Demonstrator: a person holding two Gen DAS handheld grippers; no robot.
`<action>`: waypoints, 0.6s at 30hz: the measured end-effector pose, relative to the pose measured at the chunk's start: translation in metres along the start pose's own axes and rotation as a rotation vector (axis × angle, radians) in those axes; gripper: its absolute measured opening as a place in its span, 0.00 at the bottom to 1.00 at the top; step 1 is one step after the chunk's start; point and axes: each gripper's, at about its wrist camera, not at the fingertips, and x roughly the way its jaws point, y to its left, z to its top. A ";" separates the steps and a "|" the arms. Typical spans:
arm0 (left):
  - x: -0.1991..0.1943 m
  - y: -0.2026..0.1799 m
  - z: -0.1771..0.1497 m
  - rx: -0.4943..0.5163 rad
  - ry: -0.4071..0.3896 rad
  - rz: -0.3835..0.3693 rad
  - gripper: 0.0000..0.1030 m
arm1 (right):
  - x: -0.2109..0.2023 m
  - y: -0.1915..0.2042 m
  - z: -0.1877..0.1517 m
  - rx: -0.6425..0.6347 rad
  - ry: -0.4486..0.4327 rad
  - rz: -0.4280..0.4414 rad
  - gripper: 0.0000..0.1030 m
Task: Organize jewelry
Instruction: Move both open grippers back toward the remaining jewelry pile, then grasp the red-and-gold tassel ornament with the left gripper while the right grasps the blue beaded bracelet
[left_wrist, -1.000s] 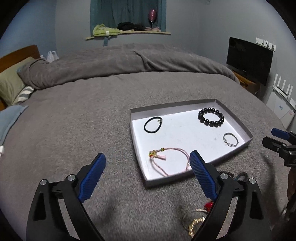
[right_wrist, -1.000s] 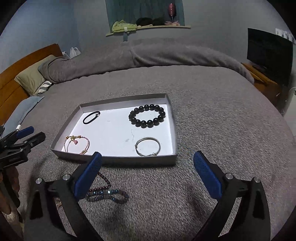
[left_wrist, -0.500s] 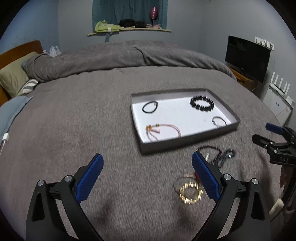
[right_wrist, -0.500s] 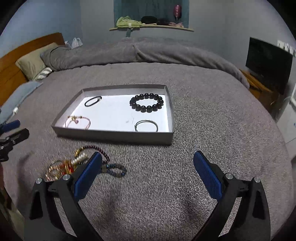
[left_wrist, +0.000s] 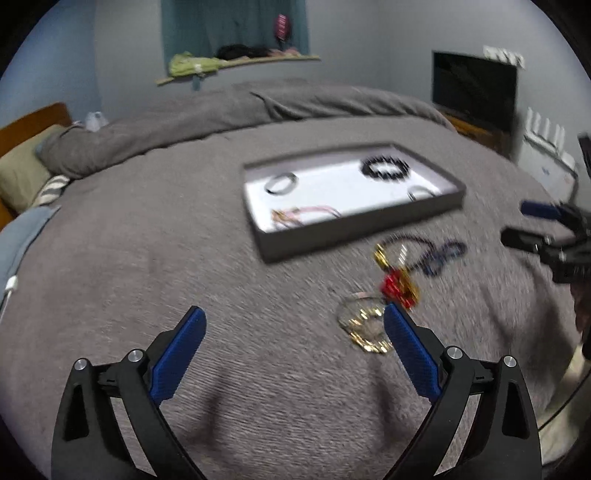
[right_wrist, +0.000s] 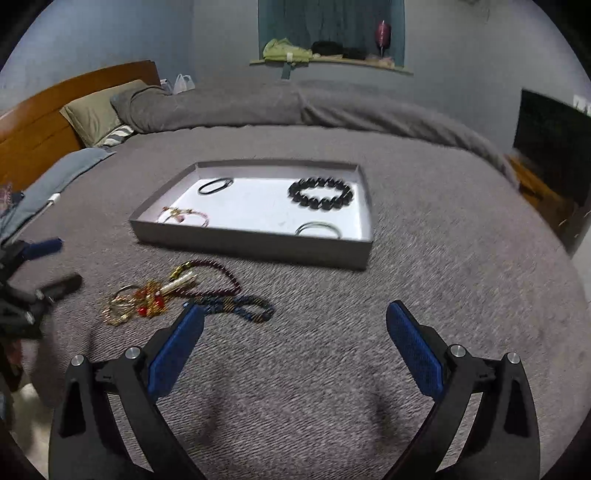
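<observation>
Hovering over the grey bedspread (right_wrist: 424, 229) short of the shallow tray (right_wrist: 255, 243) with four pieces inside, both jaws spread and empty on left gripper (left_wrist: 293, 334) and right gripper (right_wrist: 295, 328), probably lining up on the loose bracelet tangle (right_wrist: 177, 291) beside the tray, next needing one strand pinched free.

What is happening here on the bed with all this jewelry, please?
A person is sorting jewelry with a hand-held gripper in each hand. The tray holds four pieces, including a black bead bracelet. A tangled pile lies on the blanket in front of the tray. The left hand-held gripper and right hand-held gripper are open, holding nothing.
</observation>
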 end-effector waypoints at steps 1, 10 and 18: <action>0.002 -0.003 -0.001 0.011 0.008 -0.008 0.93 | 0.001 0.000 -0.001 0.006 0.011 0.018 0.95; 0.019 -0.020 0.001 0.002 0.058 -0.108 0.93 | 0.009 0.007 -0.008 -0.005 0.055 0.055 0.95; 0.029 -0.036 0.022 0.041 0.060 -0.186 0.50 | 0.013 0.001 -0.011 0.016 0.067 0.057 0.95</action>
